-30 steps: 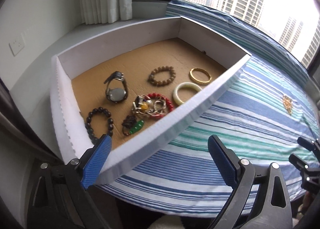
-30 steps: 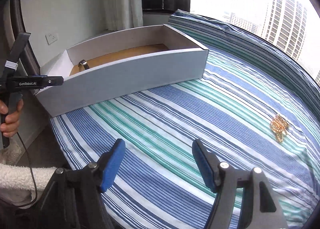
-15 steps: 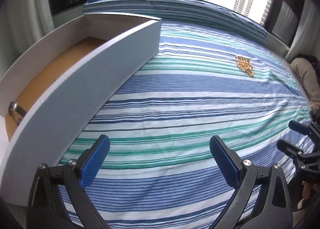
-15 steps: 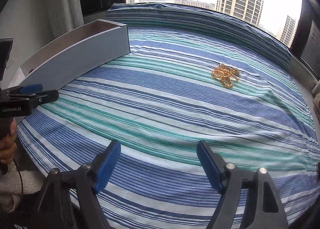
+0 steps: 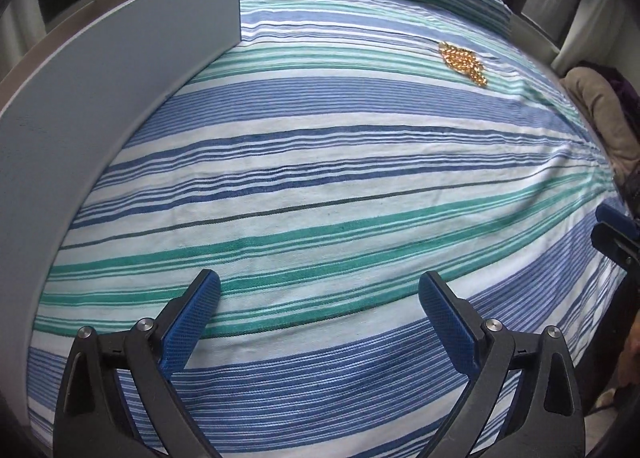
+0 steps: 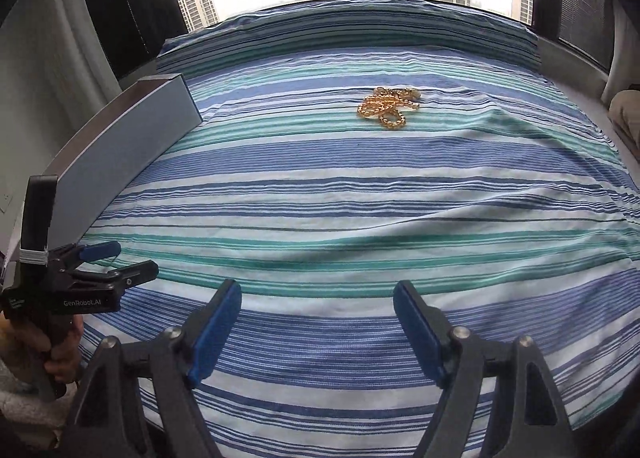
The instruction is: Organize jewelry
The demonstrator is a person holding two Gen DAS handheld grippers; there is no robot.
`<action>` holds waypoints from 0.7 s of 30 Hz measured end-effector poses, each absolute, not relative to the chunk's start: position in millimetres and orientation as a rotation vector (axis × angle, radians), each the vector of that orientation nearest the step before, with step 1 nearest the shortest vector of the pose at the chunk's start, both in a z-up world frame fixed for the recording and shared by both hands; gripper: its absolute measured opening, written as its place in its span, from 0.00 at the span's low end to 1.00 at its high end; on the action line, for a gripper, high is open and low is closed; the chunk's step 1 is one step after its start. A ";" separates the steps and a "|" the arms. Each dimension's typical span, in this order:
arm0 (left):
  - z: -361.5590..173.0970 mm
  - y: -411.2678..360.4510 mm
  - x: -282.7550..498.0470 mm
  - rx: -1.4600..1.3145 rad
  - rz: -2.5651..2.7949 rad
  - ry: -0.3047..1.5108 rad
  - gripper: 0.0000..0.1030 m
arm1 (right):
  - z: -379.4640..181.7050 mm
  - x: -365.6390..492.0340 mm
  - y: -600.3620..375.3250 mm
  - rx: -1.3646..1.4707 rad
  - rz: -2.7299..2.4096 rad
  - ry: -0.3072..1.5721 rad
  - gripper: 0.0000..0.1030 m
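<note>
A heap of gold bead jewelry [image 6: 387,109] lies on the striped bedsheet [image 6: 360,198], far ahead of my right gripper [image 6: 317,324], which is open with nothing between its blue pads. In the left wrist view the same gold jewelry [image 5: 463,62] sits far off at the upper right. My left gripper [image 5: 319,316] is open and empty over the sheet [image 5: 320,178]; from the right wrist view the left gripper [image 6: 118,260] appears at the left edge, held by a hand. The white box [image 5: 100,70] stands at the left; its inside is hidden.
The box wall [image 6: 120,142] runs along the bed's left side. A window with tall buildings lies beyond the bed's far edge. A brown bundle of cloth [image 5: 600,114] lies at the right edge. My right gripper's tip [image 5: 616,234] shows at the right of the left view.
Both views have swung right, away from the box and over the sheet. The box's contents have gone out of sight and the gold jewelry looks nearer. Both grippers stay open.
</note>
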State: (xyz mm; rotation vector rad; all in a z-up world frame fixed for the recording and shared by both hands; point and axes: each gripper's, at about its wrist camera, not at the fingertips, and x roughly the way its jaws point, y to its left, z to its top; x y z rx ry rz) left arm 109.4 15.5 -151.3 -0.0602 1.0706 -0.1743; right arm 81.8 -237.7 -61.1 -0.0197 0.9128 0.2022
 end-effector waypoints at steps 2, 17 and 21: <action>-149.1 12.6 110.7 -0.059 -0.174 1.073 0.97 | -60.1 82.5 -243.9 -0.011 0.201 0.886 0.80; -108.8 -77.3 186.2 0.088 -0.398 1.085 0.97 | -67.7 83.2 -284.2 0.047 0.134 0.921 0.84; -121.1 -125.6 214.4 0.221 -0.438 1.104 0.97 | -62.6 74.3 -295.0 0.043 0.119 0.900 0.84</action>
